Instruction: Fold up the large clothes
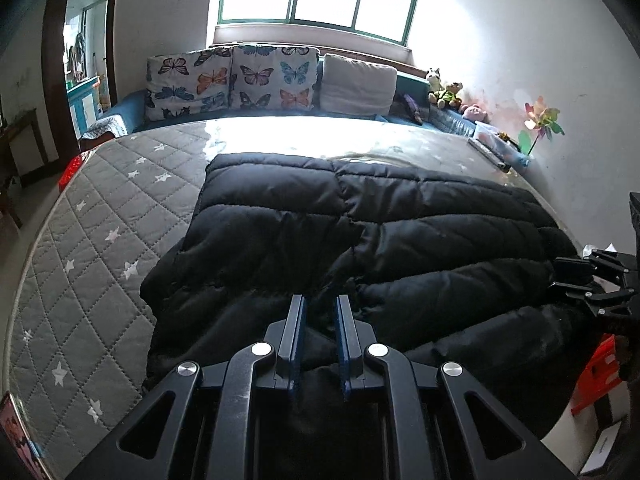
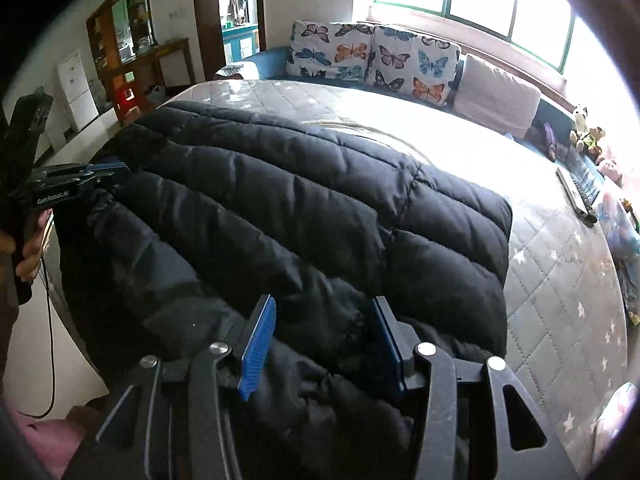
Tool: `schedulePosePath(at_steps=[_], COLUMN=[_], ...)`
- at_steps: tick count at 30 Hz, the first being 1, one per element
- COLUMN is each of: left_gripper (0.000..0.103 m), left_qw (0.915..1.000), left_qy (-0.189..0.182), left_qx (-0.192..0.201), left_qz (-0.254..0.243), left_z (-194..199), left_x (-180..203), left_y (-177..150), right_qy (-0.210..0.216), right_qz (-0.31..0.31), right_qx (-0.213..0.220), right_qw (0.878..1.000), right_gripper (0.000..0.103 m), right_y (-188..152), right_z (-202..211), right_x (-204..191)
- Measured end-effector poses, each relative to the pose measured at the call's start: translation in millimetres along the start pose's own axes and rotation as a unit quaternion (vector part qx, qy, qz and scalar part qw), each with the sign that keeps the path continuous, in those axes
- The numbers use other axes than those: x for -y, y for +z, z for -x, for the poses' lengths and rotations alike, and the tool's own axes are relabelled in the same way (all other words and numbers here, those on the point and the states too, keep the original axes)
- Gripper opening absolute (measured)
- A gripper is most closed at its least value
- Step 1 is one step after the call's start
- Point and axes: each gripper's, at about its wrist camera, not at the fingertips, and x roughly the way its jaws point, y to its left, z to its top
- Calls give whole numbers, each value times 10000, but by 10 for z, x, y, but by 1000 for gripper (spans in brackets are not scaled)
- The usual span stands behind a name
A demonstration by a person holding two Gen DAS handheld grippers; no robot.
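A large black puffer jacket [image 1: 360,240] lies spread on the grey quilted mattress [image 1: 100,240]; it also shows in the right wrist view [image 2: 300,200]. My left gripper [image 1: 320,304] is at the jacket's near edge, its jaws narrowly apart with black fabric between them. My right gripper [image 2: 324,308] is wider apart, with a bunched fold of the jacket between its blue pads [image 2: 260,344]. The right gripper shows at the right edge of the left wrist view [image 1: 576,276]. The left gripper shows at the left of the right wrist view [image 2: 112,172].
Butterfly cushions [image 1: 232,76] and a plain cushion [image 1: 358,84] line the head of the bed under a bright window. Plush toys [image 1: 444,92] and a pinwheel [image 1: 540,120] sit by the right wall. A doorway [image 1: 80,60] and a wooden cabinet [image 2: 132,40] stand to the left.
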Motion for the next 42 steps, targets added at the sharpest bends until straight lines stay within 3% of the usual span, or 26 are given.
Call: schedulePosePath(at_steps=[21,27,31,37,42], left_gripper=[17,17,17,17,18], left_qw=[9999,9999,9999,10000,10000], left_qy=[99,114,129,22,0], left_qx=[-24,-44,-27,-70,-65], left_qz=[-29,-46,-77,-5,-18], left_z=[-182,-197,-213,-204,-195], left_x=[75,118,142,97,49], left_y=[-42,-22,-20,-3,-2], right_qy=[-54,63,161,-81,18], right_qz=[72,-153,-303,75,20], right_qx=[30,147,-108,-125,-139], right_qw=[10000,9998,9994,9999,9999], right_gripper=[56,56,57,63,63], right_y=[-109,-48,-111,-132,-128], right_z=[110,294,115,39,46], right_x=[-41,124,219,83,127])
